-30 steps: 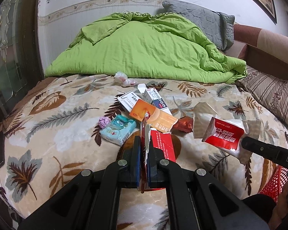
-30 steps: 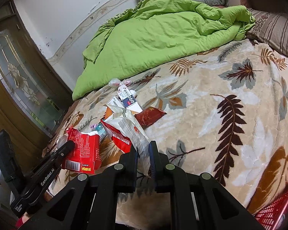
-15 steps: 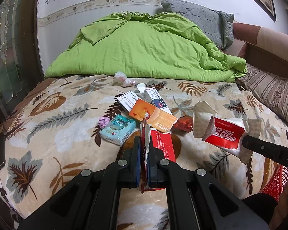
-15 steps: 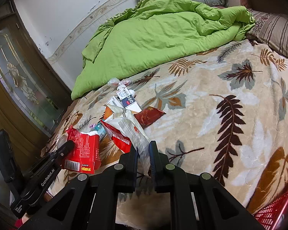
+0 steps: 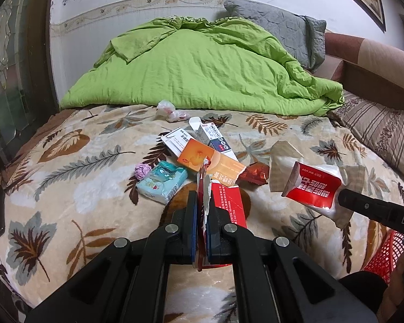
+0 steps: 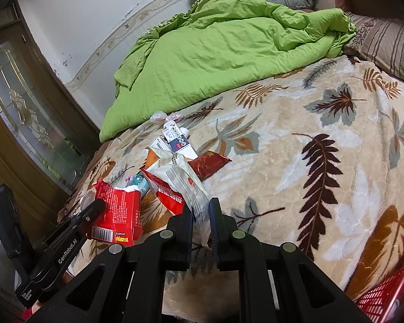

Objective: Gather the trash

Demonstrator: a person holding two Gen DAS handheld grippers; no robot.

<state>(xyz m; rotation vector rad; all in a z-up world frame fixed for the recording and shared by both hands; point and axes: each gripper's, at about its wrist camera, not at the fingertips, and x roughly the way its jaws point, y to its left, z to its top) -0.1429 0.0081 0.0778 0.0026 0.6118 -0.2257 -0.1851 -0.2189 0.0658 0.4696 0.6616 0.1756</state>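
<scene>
My left gripper [image 5: 203,202] is shut on a torn red carton [image 5: 227,204], held just above the bed; it also shows in the right wrist view [image 6: 115,212]. My right gripper [image 6: 200,210] is shut on a red-and-white wet-wipe packet [image 6: 179,185], which shows in the left wrist view [image 5: 313,189] to the right. Several pieces of trash lie on the leaf-patterned blanket [image 5: 67,175]: an orange box [image 5: 210,161], two white boxes [image 5: 215,137], a teal tissue pack [image 5: 163,181], a pink wad [image 5: 142,169], a dark red wrapper [image 5: 254,173] and a crumpled plastic bag [image 5: 169,110].
A red mesh basket [image 5: 385,255] stands at the bed's lower right, also in the right wrist view [image 6: 387,293]. A green duvet [image 5: 202,70] is heaped at the back, with a grey pillow [image 5: 282,29] and a striped pillow [image 5: 382,134]. A glass-panelled door [image 6: 32,123] is on the left.
</scene>
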